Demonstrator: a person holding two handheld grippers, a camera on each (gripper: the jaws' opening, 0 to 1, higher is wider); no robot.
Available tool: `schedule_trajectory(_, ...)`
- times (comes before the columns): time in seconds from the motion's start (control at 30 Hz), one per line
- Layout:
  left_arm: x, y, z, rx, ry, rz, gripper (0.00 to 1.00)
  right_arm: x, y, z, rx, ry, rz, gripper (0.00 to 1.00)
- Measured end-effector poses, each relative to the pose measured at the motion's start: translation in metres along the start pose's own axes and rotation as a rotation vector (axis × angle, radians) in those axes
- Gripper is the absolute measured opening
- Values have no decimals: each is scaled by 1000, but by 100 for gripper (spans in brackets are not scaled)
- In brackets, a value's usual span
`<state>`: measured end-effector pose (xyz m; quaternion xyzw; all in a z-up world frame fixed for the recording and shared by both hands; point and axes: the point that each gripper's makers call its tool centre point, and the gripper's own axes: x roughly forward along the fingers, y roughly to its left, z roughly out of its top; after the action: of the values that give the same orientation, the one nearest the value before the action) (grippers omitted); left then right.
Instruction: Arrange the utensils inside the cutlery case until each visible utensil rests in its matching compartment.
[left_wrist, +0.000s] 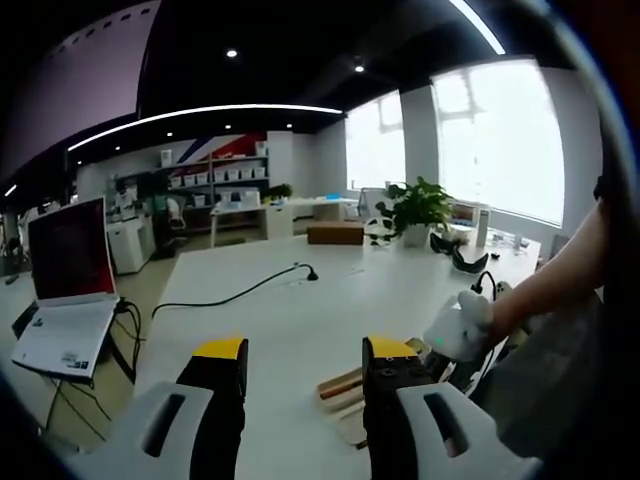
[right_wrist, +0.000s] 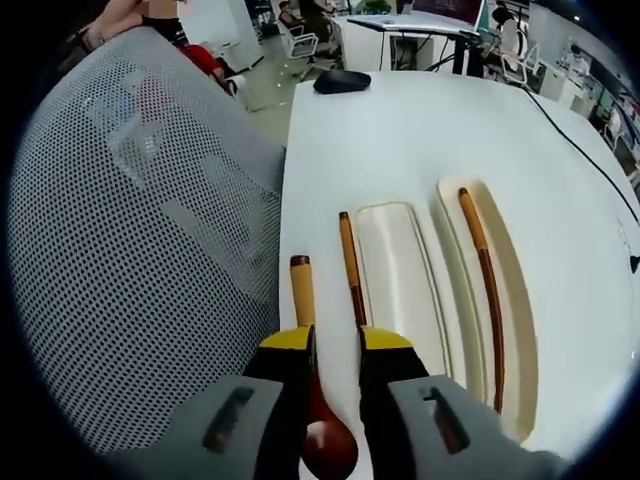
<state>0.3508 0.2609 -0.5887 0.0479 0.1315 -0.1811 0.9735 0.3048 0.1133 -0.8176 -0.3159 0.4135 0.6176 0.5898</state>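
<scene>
Spoon between the right jaws; case just beyond.

Right gripper view, left to right: a mesh chair back (right_wrist: 140, 230) fills the left; the spoon (right_wrist: 312, 400) runs up lower centre, bowl low between the right gripper's (right_wrist: 335, 345) narrowly parted jaws, grip uncertain; one chopstick (right_wrist: 350, 265) lies beside it; the case (right_wrist: 400, 280) has another chopstick (right_wrist: 485, 290) in its right compartment. Left gripper view: left gripper (left_wrist: 305, 350) jaws apart over the table (left_wrist: 290, 310); gloved hand (left_wrist: 462, 325) at right.

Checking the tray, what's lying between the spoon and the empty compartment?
In the right gripper view, a chopstick lies on the table between the spoon and the empty compartment.
</scene>
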Motion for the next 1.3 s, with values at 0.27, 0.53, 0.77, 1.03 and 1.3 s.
schedule_trajectory(0.27, 0, -1, -1, 4, 3, -2, 47, 2, -2, -5, -15, 24, -8, 15)
schedule_trajectory(0.53, 0, -1, -1, 7, 7, -6, 47, 2, -3, -5, -27, 28, -17, 14)
schedule_trajectory(0.77, 0, -2, -2, 8, 9, -7, 47, 3, 0, -5, -45, 33, -8, 14)
schedule_trajectory(1.03, 0, -1, -1, 7, 9, -4, 47, 1, -1, -4, -50, 33, -12, 13)
schedule_trajectory(1.3, 1, -1, -2, 6, 10, -5, 47, 1, -1, -1, -46, 18, -14, 13)
